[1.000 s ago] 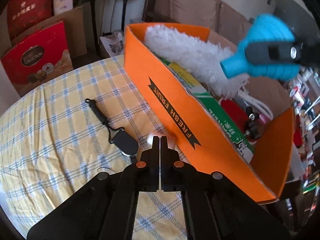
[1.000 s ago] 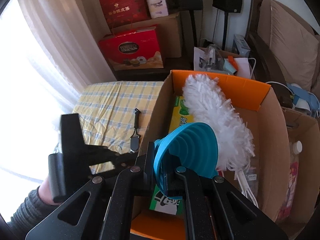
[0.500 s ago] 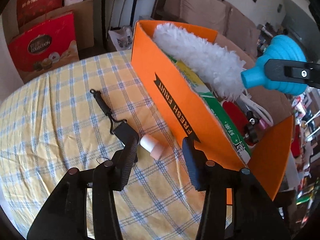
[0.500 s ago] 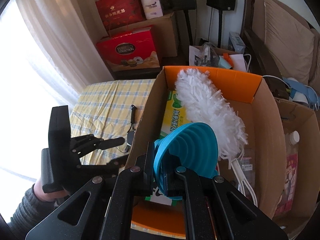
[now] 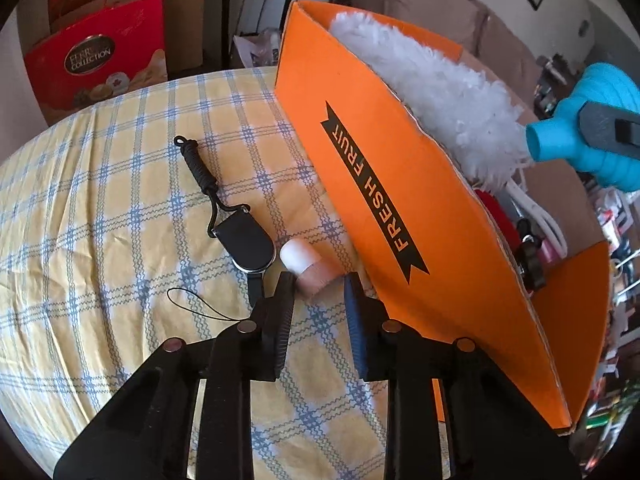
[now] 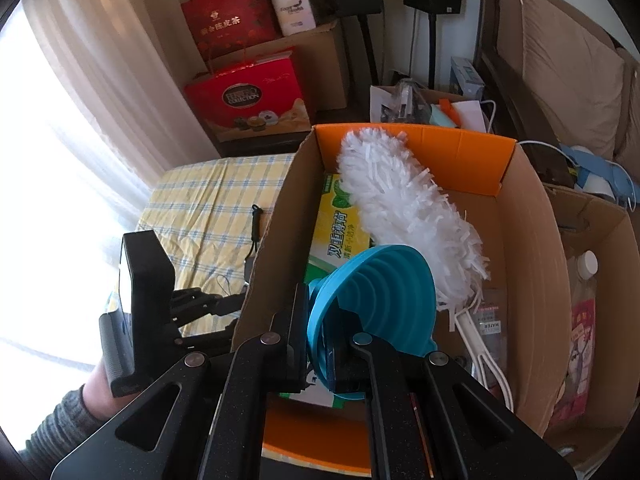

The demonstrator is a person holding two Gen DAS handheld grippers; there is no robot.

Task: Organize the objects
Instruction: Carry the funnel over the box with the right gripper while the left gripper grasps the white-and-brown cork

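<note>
My left gripper (image 5: pixel 318 285) is open, low over the checked cloth, with its fingertips either side of a small pink tube with a white cap (image 5: pixel 306 265) lying beside the orange box (image 5: pixel 384 216). A black pouch with a cord (image 5: pixel 244 240) lies just left of the tube. My right gripper (image 6: pixel 320 332) is shut on a blue collapsible funnel (image 6: pixel 376 292) and holds it above the open box (image 6: pixel 520 216); the funnel also shows in the left wrist view (image 5: pixel 592 136). Inside the box lie a white duster (image 6: pixel 404 208) and a green-yellow pack (image 6: pixel 340 232).
A second cardboard box (image 6: pixel 600 280) with a bottle stands right of the orange one. Red gift boxes (image 6: pixel 248 96) and a brown carton stand behind the table. A sofa (image 6: pixel 560 64) is at the back right. A thin black loop (image 5: pixel 196 304) lies on the cloth (image 5: pixel 100 220).
My left gripper opened from shut, then moved forward and down so its fingers now straddle the pink tube. My right gripper kept the funnel and shifted slightly over the box.
</note>
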